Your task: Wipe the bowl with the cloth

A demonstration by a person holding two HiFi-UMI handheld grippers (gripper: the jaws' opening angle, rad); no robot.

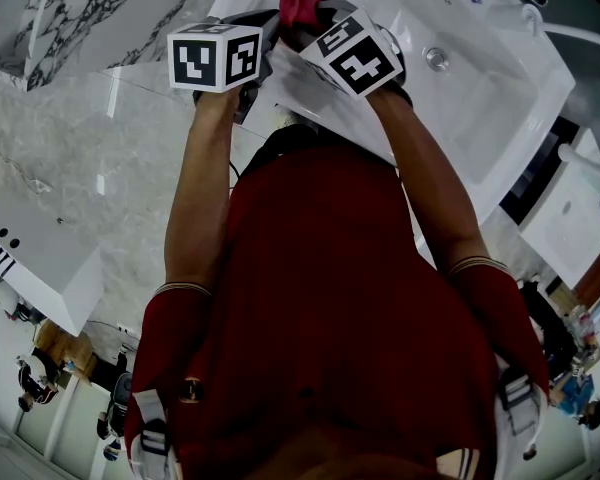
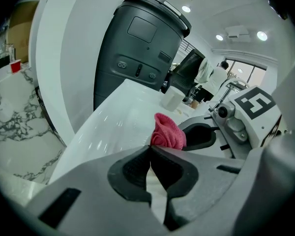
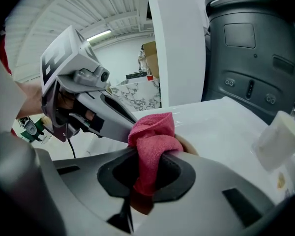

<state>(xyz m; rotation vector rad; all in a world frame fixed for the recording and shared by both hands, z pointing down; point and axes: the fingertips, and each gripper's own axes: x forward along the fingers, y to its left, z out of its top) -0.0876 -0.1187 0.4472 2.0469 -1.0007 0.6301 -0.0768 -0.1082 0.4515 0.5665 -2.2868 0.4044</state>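
Clamping the right gripper [image 3: 146,178] tight on the pink cloth [image 3: 152,136], bunched between both jaws. Standing lengthwise up out of those jaws, folded end pointing away from the gripper. Pressing against the tan bowl [image 3: 188,145] showing just behind it. Pinching the left gripper [image 2: 150,154] closed on a thin pale edge of the bowl, tips right beside the cloth. Hovering together above a white counter [image 1: 500,78].

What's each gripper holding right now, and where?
The right gripper clamps the pink cloth around its bunched middle. The left gripper: jaws together, nothing clearly held.
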